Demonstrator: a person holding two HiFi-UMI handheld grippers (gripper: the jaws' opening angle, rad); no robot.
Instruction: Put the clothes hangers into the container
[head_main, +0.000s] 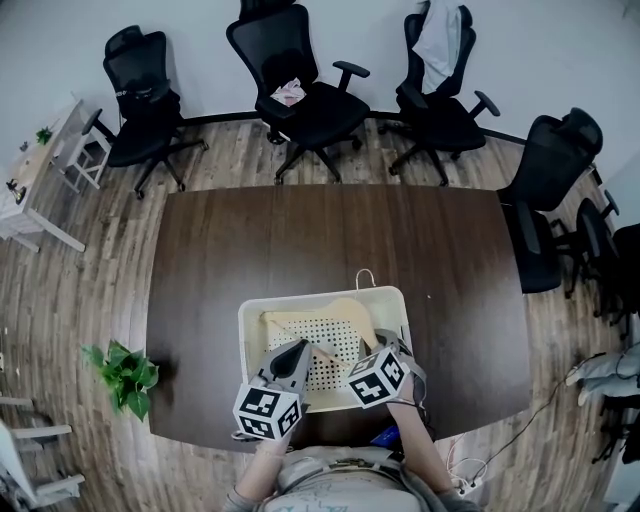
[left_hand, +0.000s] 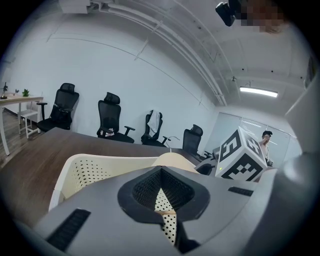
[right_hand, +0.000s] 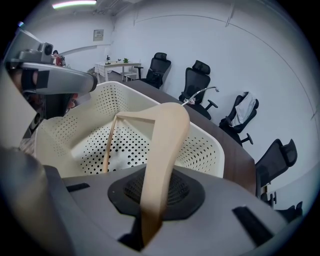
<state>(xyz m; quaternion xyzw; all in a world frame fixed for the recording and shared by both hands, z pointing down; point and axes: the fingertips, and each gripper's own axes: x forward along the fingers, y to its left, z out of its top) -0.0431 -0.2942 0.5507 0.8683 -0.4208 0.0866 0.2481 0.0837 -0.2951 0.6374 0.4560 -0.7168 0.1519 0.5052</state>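
A cream perforated basket (head_main: 250, 330) (left_hand: 85, 170) (right_hand: 210, 145) stands at the near edge of the dark table (head_main: 300, 230). A wooden hanger (head_main: 345, 308) (right_hand: 167, 135) stands tilted inside it, its metal hook (head_main: 365, 275) (right_hand: 200, 92) rising past the far rim. My right gripper (head_main: 378, 345) (right_hand: 150, 220) is shut on the hanger's broad arm over the basket's right side. My left gripper (head_main: 300, 347) (left_hand: 165, 210) points into the basket from the near side, jaws closed down on a thin strip of the hanger's wood (left_hand: 165, 212).
Several black office chairs (head_main: 300, 85) ring the far and right sides of the table. A potted plant (head_main: 125, 375) sits on the floor by the table's left corner. A white desk (head_main: 35, 175) stands at the far left. Cables lie on the floor at lower right.
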